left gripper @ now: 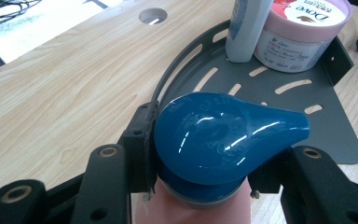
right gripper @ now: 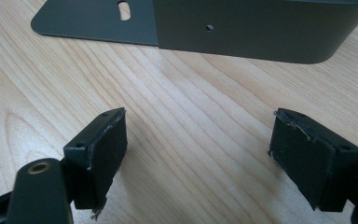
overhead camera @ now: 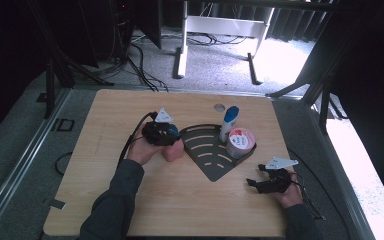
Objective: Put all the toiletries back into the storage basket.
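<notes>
- Left gripper [left gripper: 200, 186] clamps the pink bottle [overhead camera: 173, 149] under its blue cap [left gripper: 223, 140], just left of the dark rack [overhead camera: 215, 152]
- Right gripper [right gripper: 198, 158] rests wide apart, holding nothing, over the tabletop [overhead camera: 130, 110] at near right

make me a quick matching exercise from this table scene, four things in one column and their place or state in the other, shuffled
Things:
1. pink bottle with blue cap
2. white bottle with blue top
3. round pink-lidded Dove tub
4. right gripper

Places or states:
A. jaws apart over bare wood
B. between the left gripper jaws
C. upright at the back of the dark slotted corner shelf
D. on the shelf beside the white bottle

Pairs: 1-B, 2-C, 3-D, 4-A
</notes>
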Demonstrator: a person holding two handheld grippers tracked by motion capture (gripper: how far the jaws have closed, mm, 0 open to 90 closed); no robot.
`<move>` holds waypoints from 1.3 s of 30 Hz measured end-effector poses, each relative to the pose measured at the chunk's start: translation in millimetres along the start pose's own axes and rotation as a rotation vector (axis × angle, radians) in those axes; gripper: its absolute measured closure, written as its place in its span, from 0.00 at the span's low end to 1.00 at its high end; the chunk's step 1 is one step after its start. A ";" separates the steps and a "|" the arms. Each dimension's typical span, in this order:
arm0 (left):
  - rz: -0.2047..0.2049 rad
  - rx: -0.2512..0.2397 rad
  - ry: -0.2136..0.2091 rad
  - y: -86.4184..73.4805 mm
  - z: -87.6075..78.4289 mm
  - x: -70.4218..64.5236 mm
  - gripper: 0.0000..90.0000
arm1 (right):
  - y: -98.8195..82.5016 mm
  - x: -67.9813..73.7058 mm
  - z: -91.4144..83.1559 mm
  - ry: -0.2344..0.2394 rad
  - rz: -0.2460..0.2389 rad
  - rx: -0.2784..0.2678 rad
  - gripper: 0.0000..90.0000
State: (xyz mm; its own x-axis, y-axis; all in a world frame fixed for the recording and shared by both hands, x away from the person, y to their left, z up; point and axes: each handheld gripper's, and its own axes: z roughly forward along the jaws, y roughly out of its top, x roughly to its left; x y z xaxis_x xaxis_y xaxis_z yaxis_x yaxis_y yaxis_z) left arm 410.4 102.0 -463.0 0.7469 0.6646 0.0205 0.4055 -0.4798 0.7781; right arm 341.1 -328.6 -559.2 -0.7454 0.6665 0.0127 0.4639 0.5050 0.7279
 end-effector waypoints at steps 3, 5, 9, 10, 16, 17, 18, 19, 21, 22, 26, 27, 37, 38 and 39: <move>-0.001 0.000 0.001 0.0 0.0 -0.1 0.58 | 0.0 0.0 0.0 0.000 0.000 0.000 0.21; -0.001 0.001 0.001 0.1 -0.1 -0.1 0.58 | 0.0 0.0 0.0 0.000 0.000 0.000 0.21; -0.001 0.004 0.000 0.7 -0.7 -0.7 0.58 | 0.0 -0.2 -0.1 0.001 0.001 0.000 0.21; 0.002 0.005 0.000 0.8 -0.8 -0.8 0.58 | 0.0 -0.2 -0.1 0.001 0.001 0.000 0.21; 0.009 0.016 0.006 2.1 -1.5 -2.2 0.59 | 0.0 -0.1 0.0 0.001 0.000 0.000 0.21; 0.011 0.018 0.006 2.2 -1.6 -2.4 0.59 | 0.0 -0.2 0.0 0.001 0.001 0.000 0.21; 0.014 0.020 0.007 2.4 -1.8 -2.6 0.59 | 0.0 -0.1 0.0 0.001 0.001 0.000 0.21; 0.015 0.021 0.009 2.6 -1.9 -2.9 0.59 | 0.0 -0.2 0.0 0.001 0.000 0.000 0.21; 0.014 0.023 0.010 2.7 -2.1 -3.0 0.59 | 0.0 -0.2 -0.1 0.001 0.001 0.000 0.21; 0.014 0.026 0.011 2.9 -2.2 -3.1 0.59 | 0.0 -0.2 -0.1 0.002 0.002 0.000 0.21; 0.014 0.037 0.017 3.9 -2.8 -4.4 0.59 | 0.0 -0.2 -0.1 0.001 0.001 0.000 0.20; 0.012 0.038 0.016 4.1 -2.7 -4.8 0.59 | 0.0 -0.1 -0.1 0.001 0.001 0.000 0.21; 0.012 0.060 0.033 6.2 -3.8 -6.4 0.59 | 0.0 -0.2 -0.1 0.001 0.001 0.000 0.21; 0.011 0.062 0.035 6.3 -4.0 -6.2 0.59 | 0.0 -0.2 -0.1 0.002 0.001 0.000 0.21; 0.009 0.063 0.037 6.3 -4.1 -5.8 0.59 | 0.0 -0.3 -0.1 0.002 0.001 0.000 0.20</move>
State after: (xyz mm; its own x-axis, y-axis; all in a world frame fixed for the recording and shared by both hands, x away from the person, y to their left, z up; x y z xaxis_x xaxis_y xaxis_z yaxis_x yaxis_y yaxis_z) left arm 406.5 97.5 -455.7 0.7312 0.6802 0.0514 0.4323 -0.5203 0.7365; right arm 341.2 -328.8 -559.1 -0.7458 0.6660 0.0152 0.4650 0.5042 0.7277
